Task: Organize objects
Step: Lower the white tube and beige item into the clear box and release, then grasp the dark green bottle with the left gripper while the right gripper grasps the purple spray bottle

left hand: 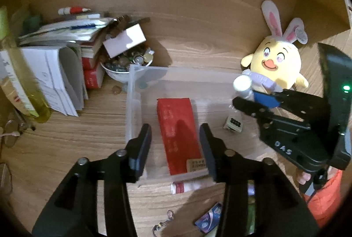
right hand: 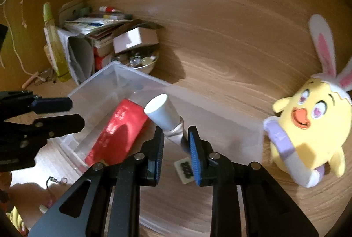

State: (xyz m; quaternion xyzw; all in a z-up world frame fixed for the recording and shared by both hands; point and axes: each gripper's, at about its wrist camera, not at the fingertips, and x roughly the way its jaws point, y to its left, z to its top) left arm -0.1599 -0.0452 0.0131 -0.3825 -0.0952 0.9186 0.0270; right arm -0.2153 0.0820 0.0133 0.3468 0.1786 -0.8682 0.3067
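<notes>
A clear plastic box (left hand: pixel 132 104) sits on the wooden desk with a red packet (left hand: pixel 176 126) lying flat inside it. My left gripper (left hand: pixel 176 144) hovers open over the box's near end, nothing between its pads. My right gripper (right hand: pixel 176 142) is shut on the crimped end of a white tube (right hand: pixel 162 113), whose cap points forward over the box's (right hand: pixel 92 85) right side, above the red packet (right hand: pixel 118 126). In the left wrist view the right gripper (left hand: pixel 248 98) holds the tube (left hand: pixel 242 84) above the box's far right corner. The left gripper (right hand: pixel 76 113) shows at the left of the right wrist view.
A yellow plush chick (left hand: pixel 277 63) with rabbit ears stands right of the box. A bowl of small trinkets (left hand: pixel 125 65), stacked books and papers (left hand: pixel 66 43) and a yellow-green bottle (left hand: pixel 22 74) crowd the back left. A small tile (left hand: pixel 233 123), a white roll (left hand: pixel 187 187) and a blue packet (left hand: pixel 211 218) lie near the box.
</notes>
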